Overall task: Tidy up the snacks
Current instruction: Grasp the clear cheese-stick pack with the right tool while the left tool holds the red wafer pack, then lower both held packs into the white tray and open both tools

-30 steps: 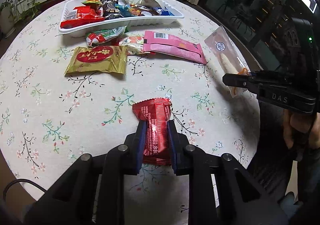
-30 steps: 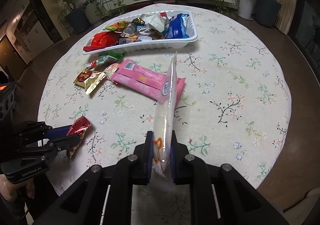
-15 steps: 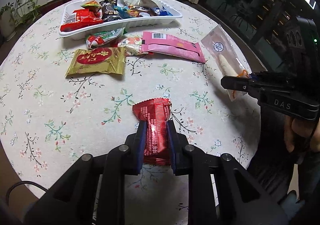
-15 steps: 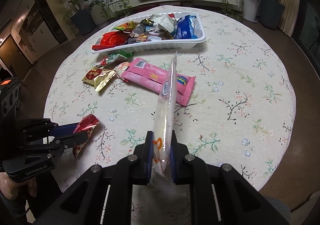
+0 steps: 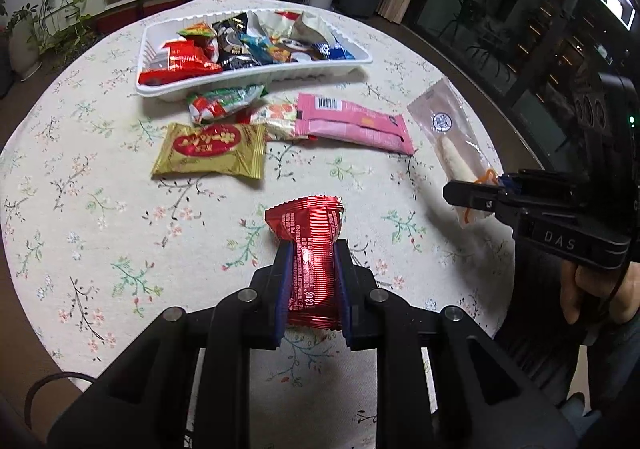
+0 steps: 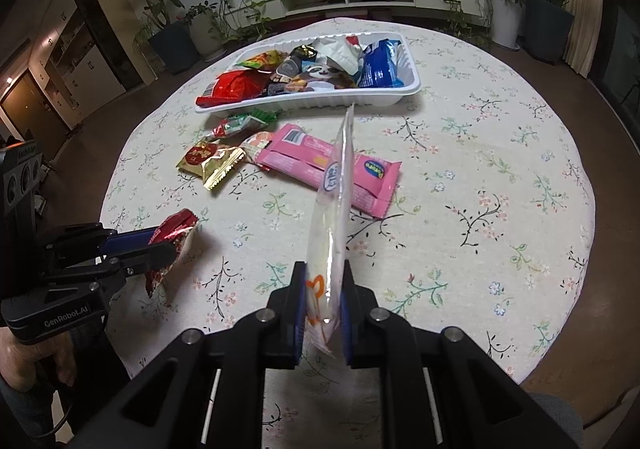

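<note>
The left tool point(image 5: 311, 281) is pinching a red foil snack packet point(image 5: 310, 245) between its two blue-padded fingers, holding it above the near part of the round counter point(image 5: 80, 209), which wears a flowered cloth. The right tool point(image 6: 323, 305) is pinching the near end of a long clear packet point(image 6: 334, 209) with a pale stick inside; the packet stands on edge and points away toward the white tray point(image 6: 408, 89).

The tray sits at the far side of the counter and already holds a heap of snacks: red, black, blue and white wrappers among them. Just near of the tray, lying loose on the cloth, are a green-and-red packet point(image 5: 224, 105), a gold packet with a red oval point(image 5: 212, 151), a small pale flowered packet point(image 5: 276, 117) and a long pink packet point(image 5: 352, 123). The pale packet touches the pink one's left end.

In the left wrist view the right tool shows at the right edge, its clear packet raised off the cloth.
</note>
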Demonstrator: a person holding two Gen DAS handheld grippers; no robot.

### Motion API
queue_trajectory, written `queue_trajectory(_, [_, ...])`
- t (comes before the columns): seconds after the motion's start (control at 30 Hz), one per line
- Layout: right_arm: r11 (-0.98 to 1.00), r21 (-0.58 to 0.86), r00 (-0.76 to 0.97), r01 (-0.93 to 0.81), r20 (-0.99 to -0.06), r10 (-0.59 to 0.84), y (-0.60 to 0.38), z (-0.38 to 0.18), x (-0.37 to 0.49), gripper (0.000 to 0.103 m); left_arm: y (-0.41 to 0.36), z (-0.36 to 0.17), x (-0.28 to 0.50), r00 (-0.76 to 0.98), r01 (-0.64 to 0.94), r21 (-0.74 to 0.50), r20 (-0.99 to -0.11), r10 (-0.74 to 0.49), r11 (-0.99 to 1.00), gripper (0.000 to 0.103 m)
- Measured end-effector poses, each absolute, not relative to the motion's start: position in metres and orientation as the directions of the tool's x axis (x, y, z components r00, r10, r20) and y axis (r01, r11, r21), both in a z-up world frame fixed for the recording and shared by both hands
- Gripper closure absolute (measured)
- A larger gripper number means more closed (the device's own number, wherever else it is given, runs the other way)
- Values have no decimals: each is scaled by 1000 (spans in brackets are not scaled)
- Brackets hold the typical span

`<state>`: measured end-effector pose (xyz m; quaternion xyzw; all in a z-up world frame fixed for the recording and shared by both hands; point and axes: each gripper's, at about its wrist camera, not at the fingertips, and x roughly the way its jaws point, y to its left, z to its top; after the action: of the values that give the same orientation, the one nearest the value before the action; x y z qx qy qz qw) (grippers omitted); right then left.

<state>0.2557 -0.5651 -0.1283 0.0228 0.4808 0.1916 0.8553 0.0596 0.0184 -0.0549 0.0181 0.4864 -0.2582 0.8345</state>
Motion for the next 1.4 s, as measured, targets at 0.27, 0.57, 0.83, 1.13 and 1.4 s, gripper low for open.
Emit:
queue_trajectory(0.27, [925, 221, 478, -308, -805, 351, -565, -121, 257, 88, 20, -41, 67, 416, 448, -219, -807, -419, 867, 85])
queue_trajectory(0.57, [929, 213, 504, -302, -791, 346, -571, -109, 261, 88, 21, -31, 73, 430, 448, -221, -796, -425, 866, 85])
queue_trajectory(0.83, [932, 205, 533, -299, -774, 341, -577, -95, 273, 88, 22, -16, 85, 449, 450, -226, -779, -437, 864, 85])
queue_trajectory(1.13, [930, 174, 583, -322, -738, 340, -575, -62, 300, 88, 27, 17, 123, 497, 449, -223, -743, -449, 865, 85])
queue_trajectory(1.4, [911, 143, 615, -387, -696, 371, -555, -27, 343, 88, 43, 45, 186, 544, 412, -216, -721, -429, 885, 85])
